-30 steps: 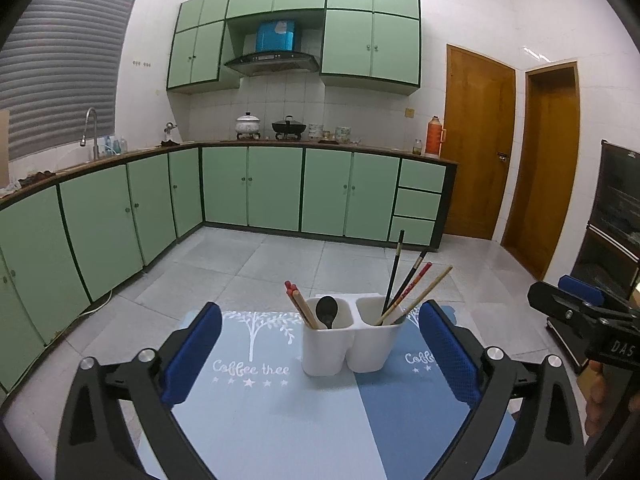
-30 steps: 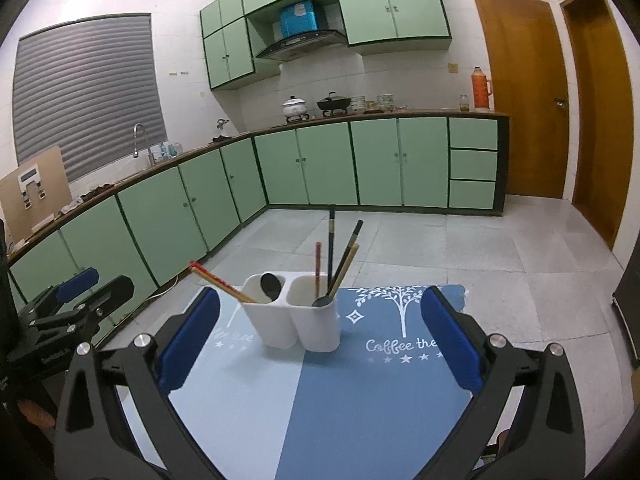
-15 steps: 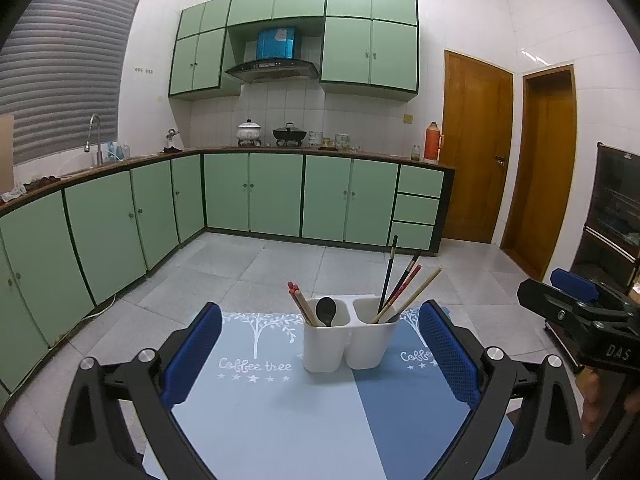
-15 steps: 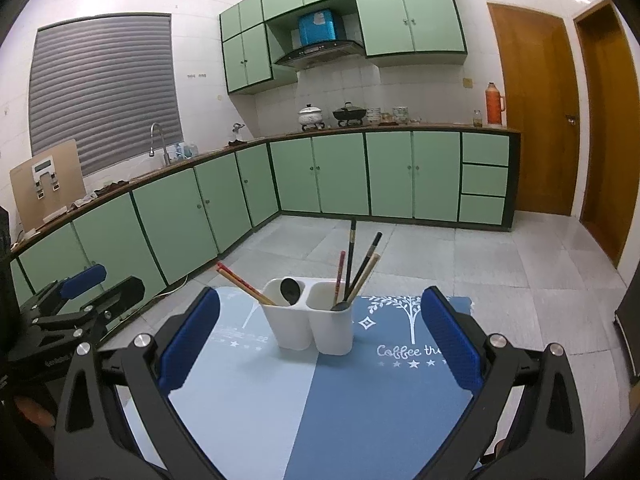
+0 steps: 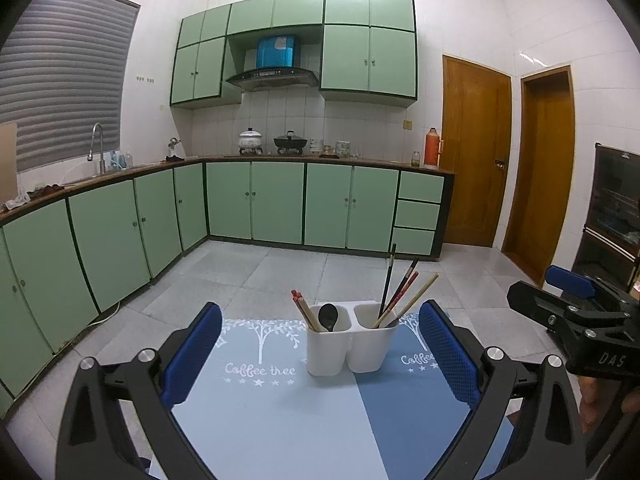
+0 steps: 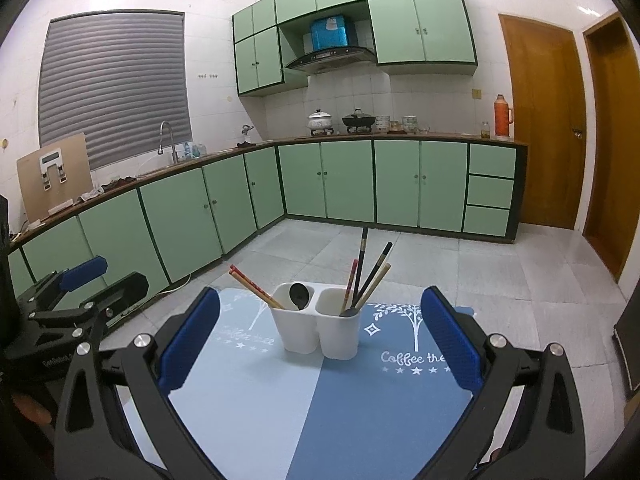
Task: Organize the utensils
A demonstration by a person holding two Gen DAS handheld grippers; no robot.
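Observation:
A white two-compartment utensil holder [image 5: 347, 344] [image 6: 318, 328] stands on a blue mat [image 5: 280, 412] [image 6: 320, 400] printed "Coffee tree". Its left compartment holds red-tipped chopsticks [image 5: 303, 311] [image 6: 252, 287] and a black spoon [image 5: 329, 317] [image 6: 299, 295]. Several chopsticks [image 5: 400, 292] [image 6: 366, 276] lean in the right compartment. My left gripper [image 5: 320, 352] is open and empty, well short of the holder. My right gripper [image 6: 320, 340] is likewise open and empty. Each gripper shows at the edge of the other's view, the right gripper [image 5: 576, 304] and the left gripper [image 6: 80, 288].
Green kitchen cabinets [image 5: 280, 204] line the far and left walls, with a sink tap [image 5: 96, 140], pots [image 5: 250, 140] and an orange thermos [image 5: 434, 146] on the counter. Wooden doors [image 5: 476, 152] stand at right. A tiled floor [image 5: 280, 268] lies beyond the mat.
Both grippers have tilted up and drawn back a little, so the holder sits lower and slightly smaller in both views. Nothing was grasped or moved on the mat.

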